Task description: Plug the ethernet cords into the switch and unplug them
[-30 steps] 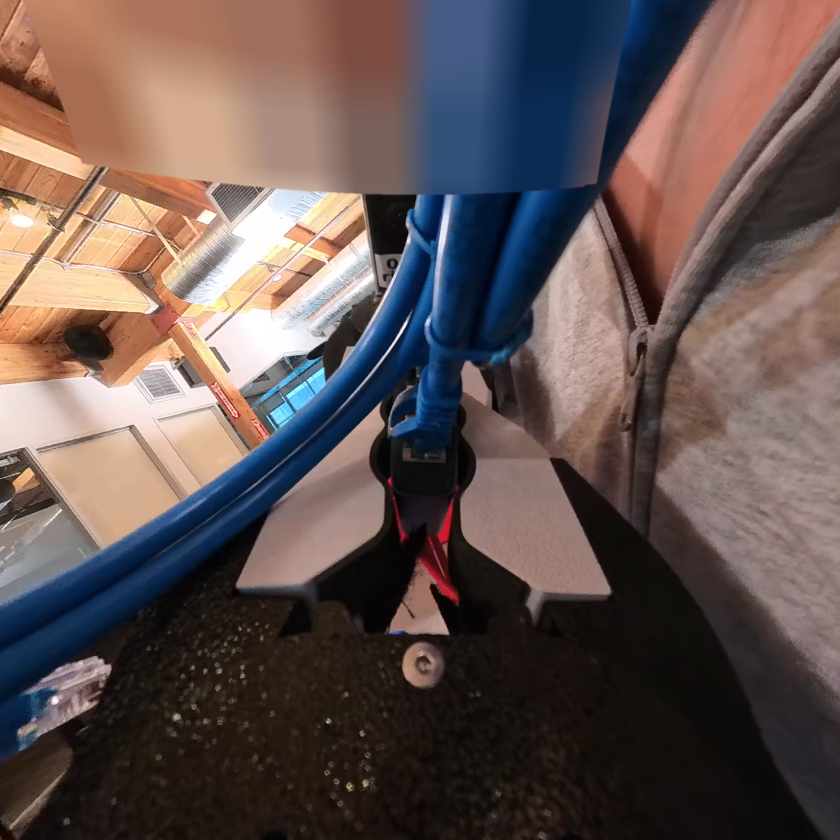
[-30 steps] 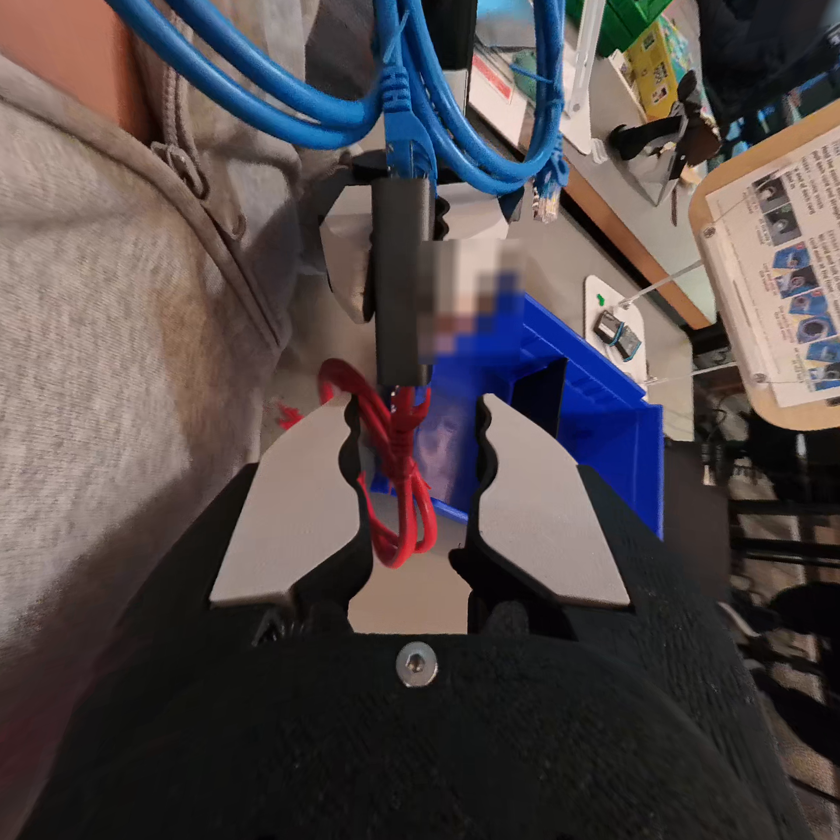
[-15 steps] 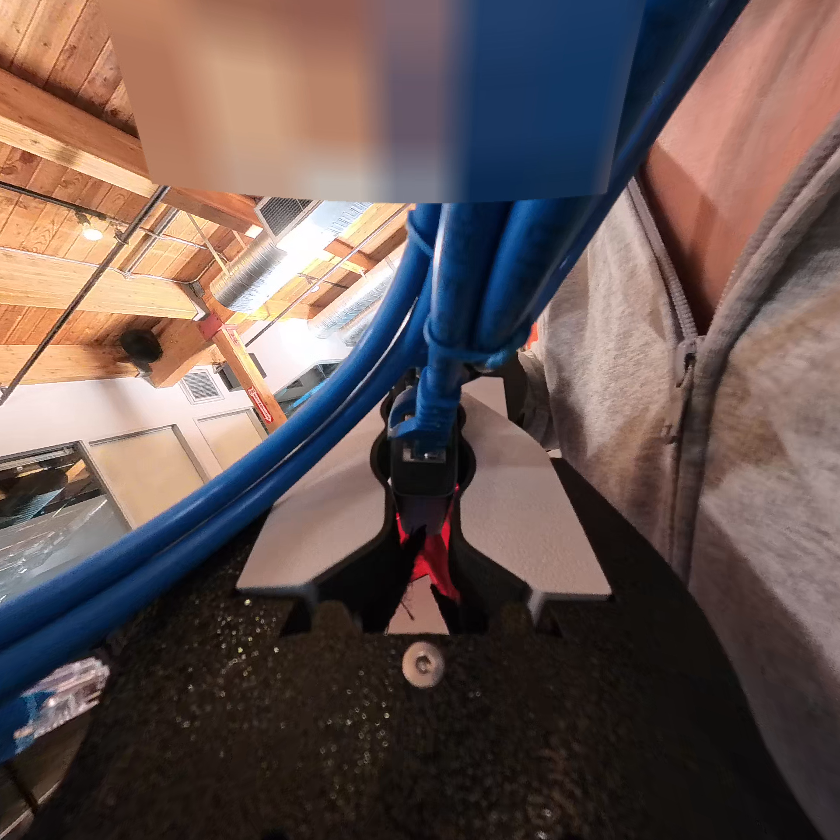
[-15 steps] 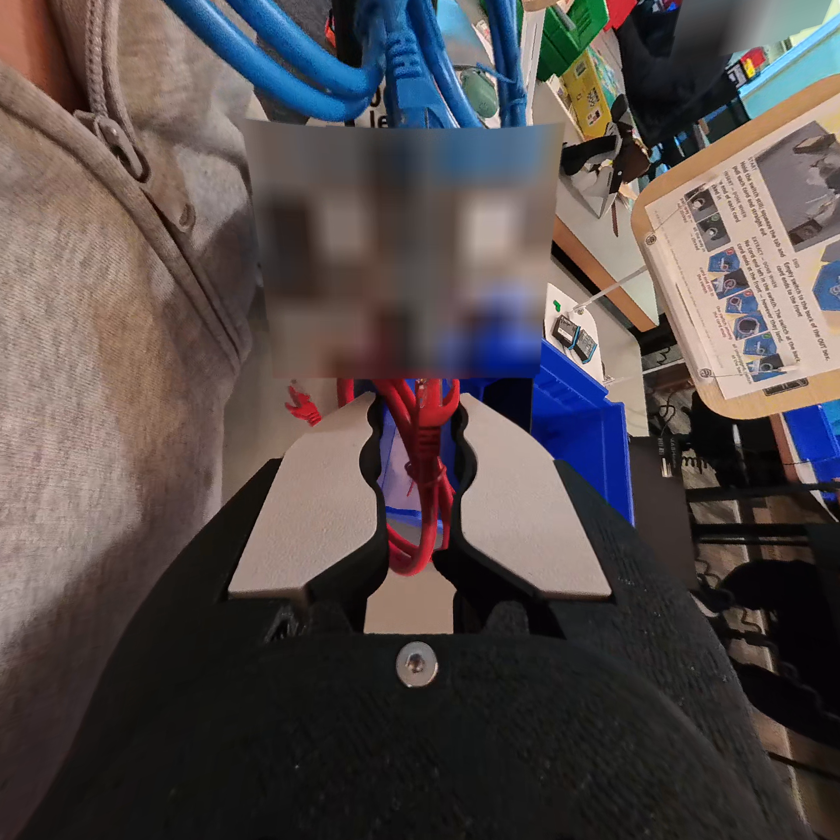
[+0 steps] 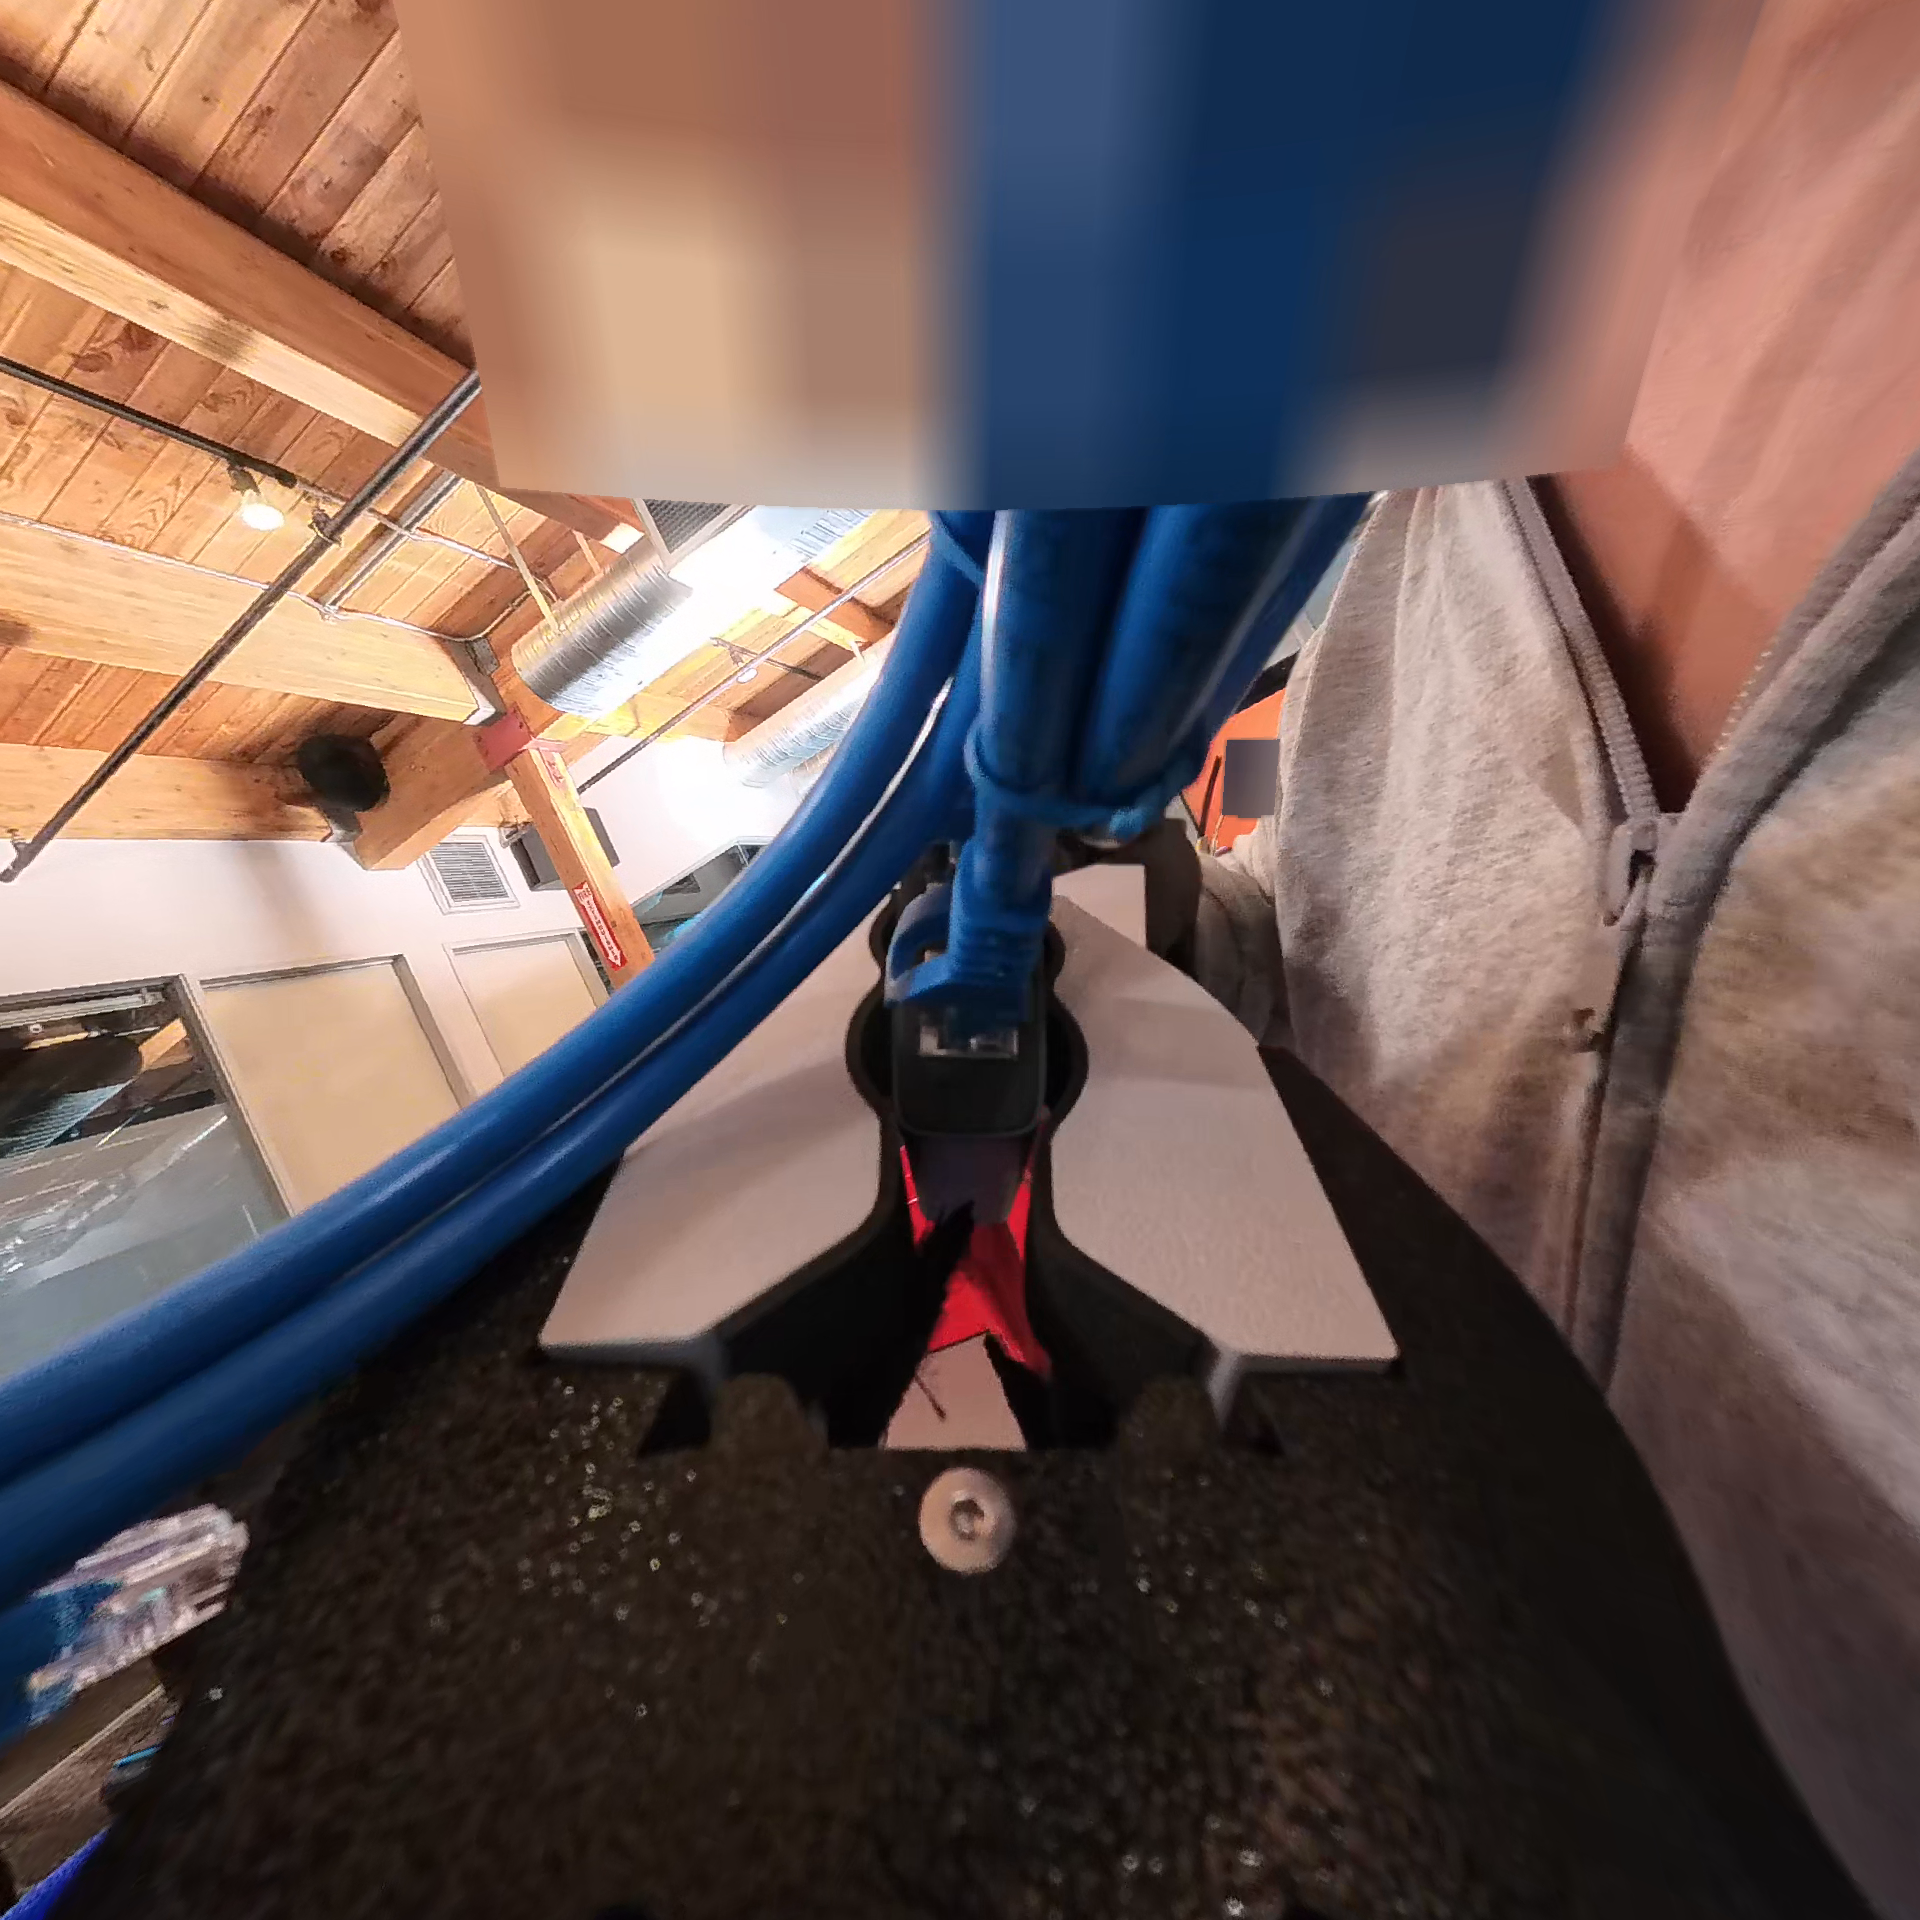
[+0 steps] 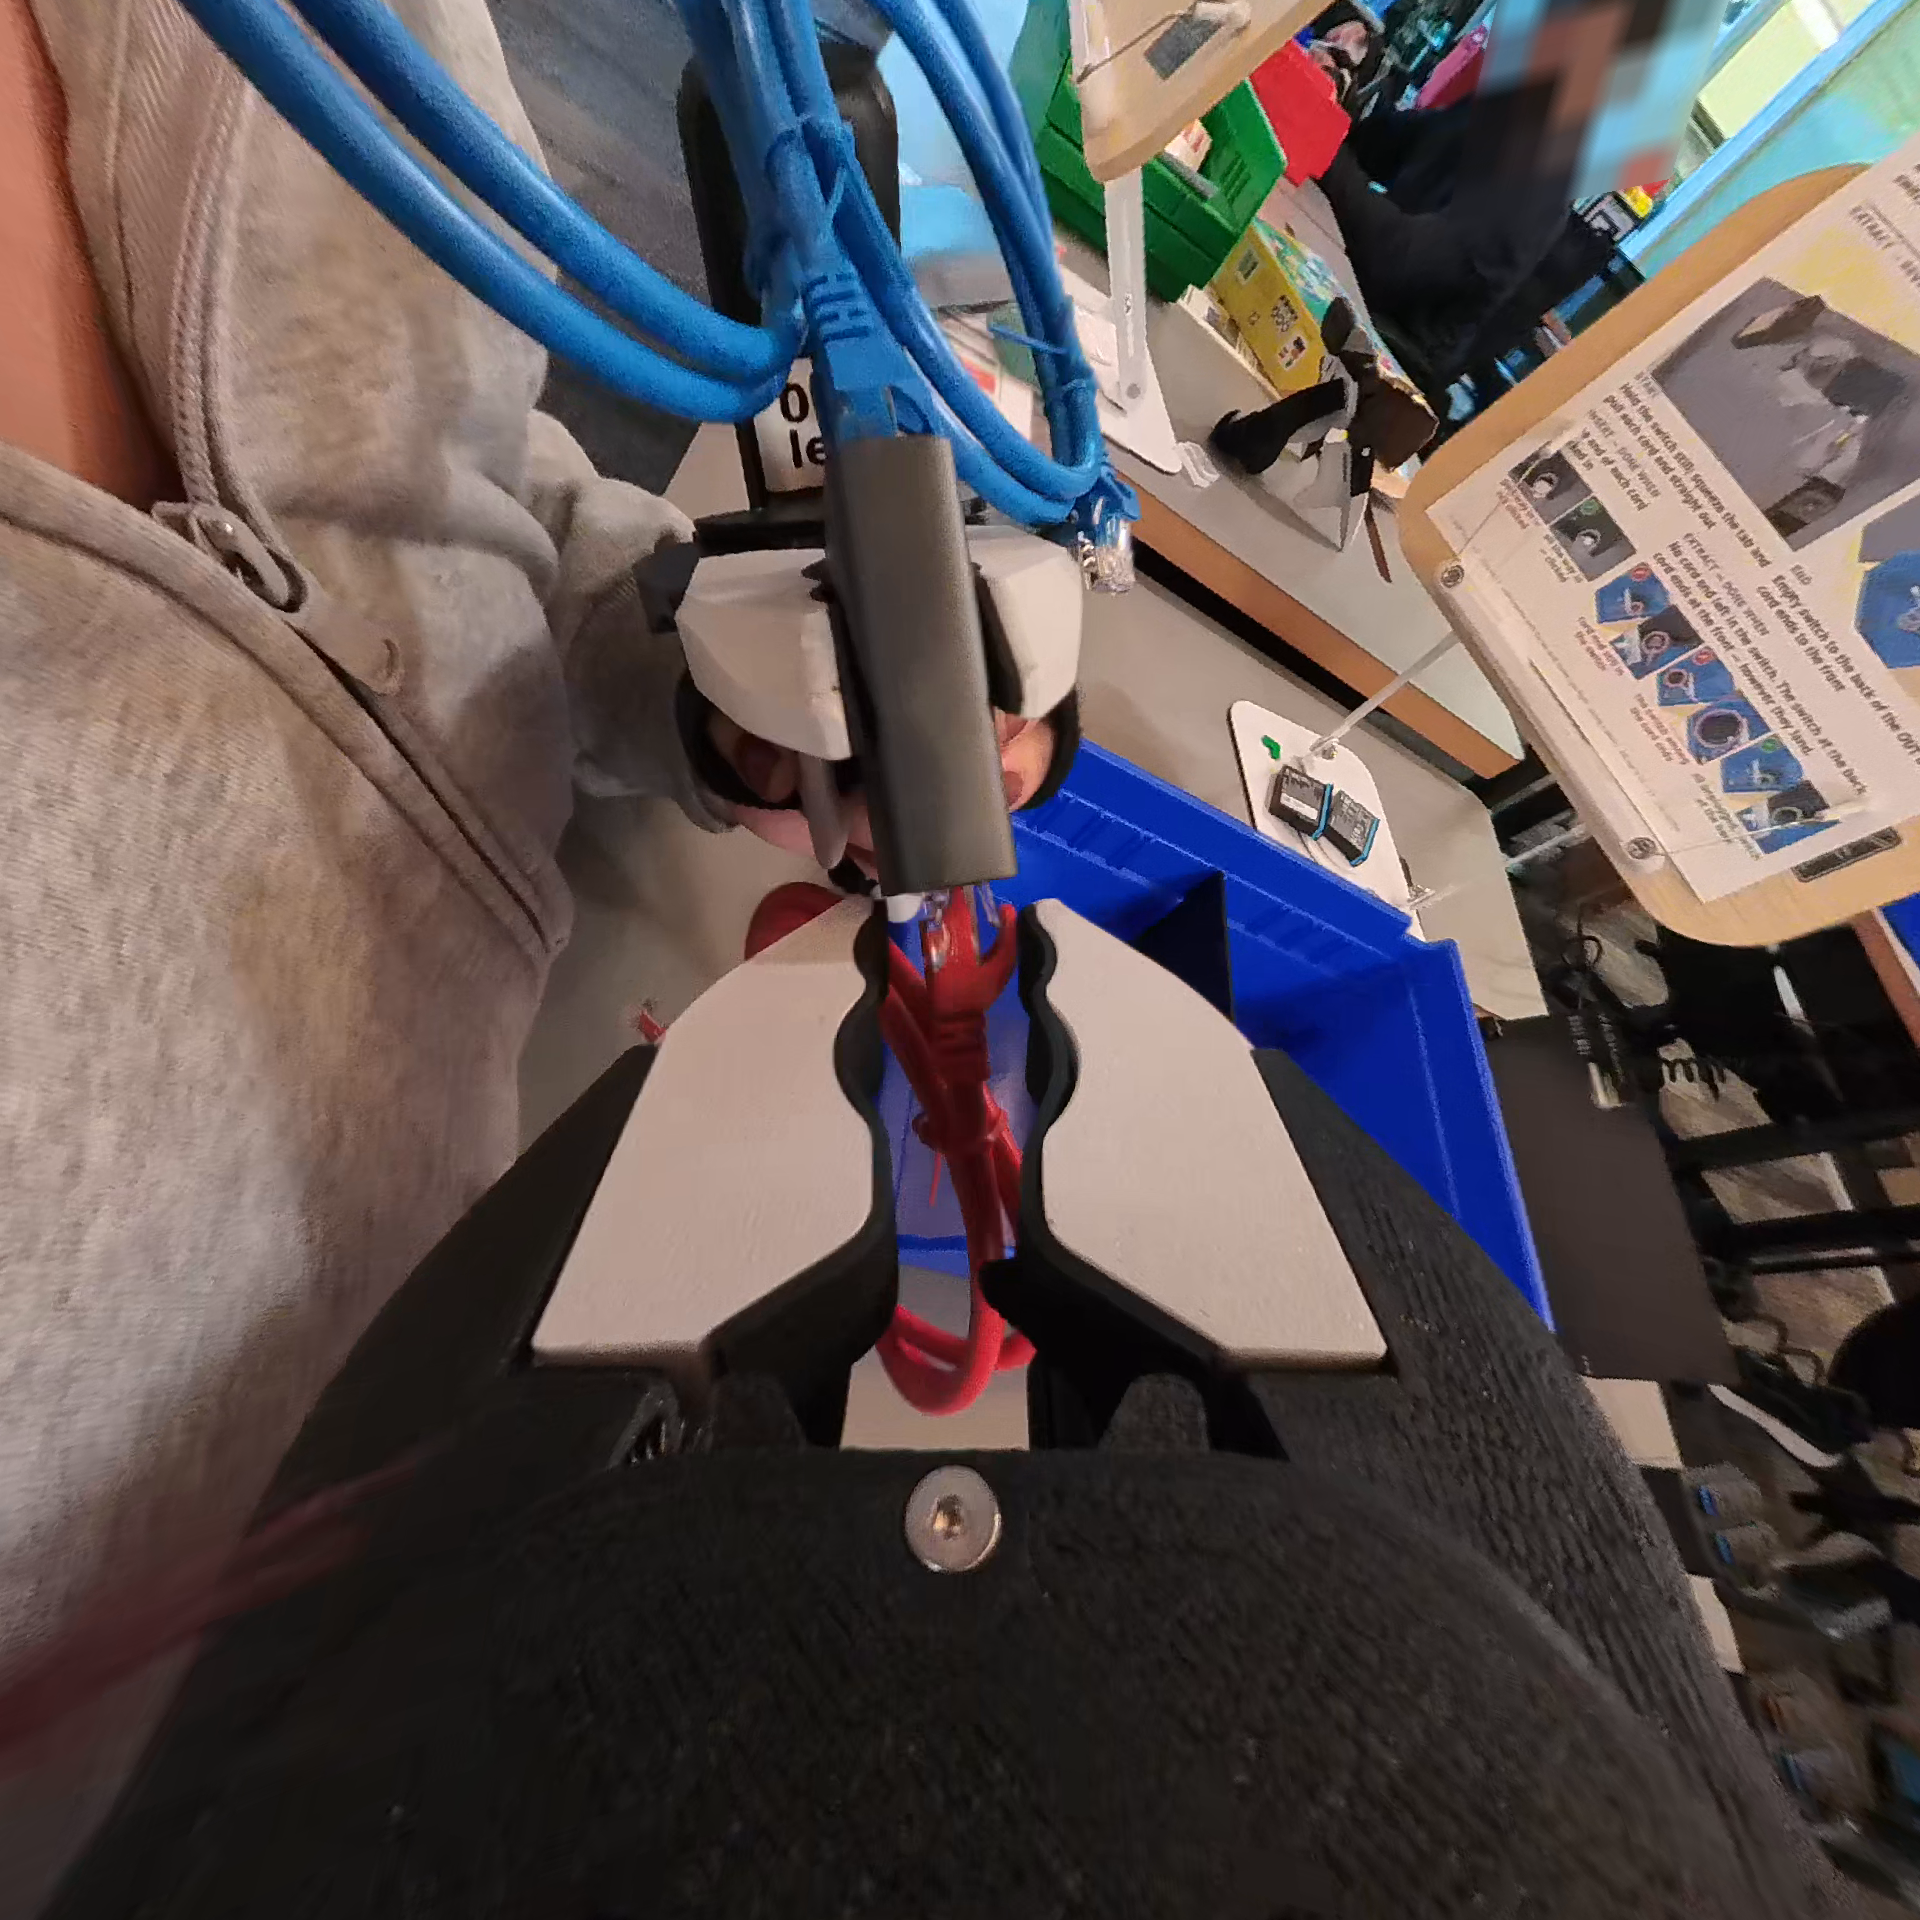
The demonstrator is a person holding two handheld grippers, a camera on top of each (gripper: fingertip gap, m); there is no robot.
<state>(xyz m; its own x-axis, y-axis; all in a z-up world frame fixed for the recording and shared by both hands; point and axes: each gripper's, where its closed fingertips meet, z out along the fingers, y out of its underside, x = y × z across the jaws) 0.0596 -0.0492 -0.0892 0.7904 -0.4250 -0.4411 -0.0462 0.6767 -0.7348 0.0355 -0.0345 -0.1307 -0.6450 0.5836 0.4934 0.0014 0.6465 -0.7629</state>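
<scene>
left tool (image 5: 966,1049) clamping black coupler (image 5: 966,1081), right tool (image 6: 951,997) seemingly pinching red cable (image 6: 961,1049), wooden ceiling (image 5: 156,312)

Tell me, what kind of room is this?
Probably a workshop or lab in a converted warehouse-style building. Overhead are wooden ceiling beams and a silver air duct. Below, a worktable holds a blue bin, and an instruction board stands beside it.

Blue cable (image 6: 582,239) loops at 12 o'clock, its plug (image 6: 1107,545) clear. Black box (image 6: 920,665) at centre. Red cable (image 6: 951,1060) below it, between grey fingers (image 6: 738,1164) with black pads. Blue bin (image 6: 1351,997) at 3 o'clock. Grey hoodie (image 6: 239,831) at 9 o'clock. Green bins (image 6: 1153,197) at 1 o'clock.
</scene>
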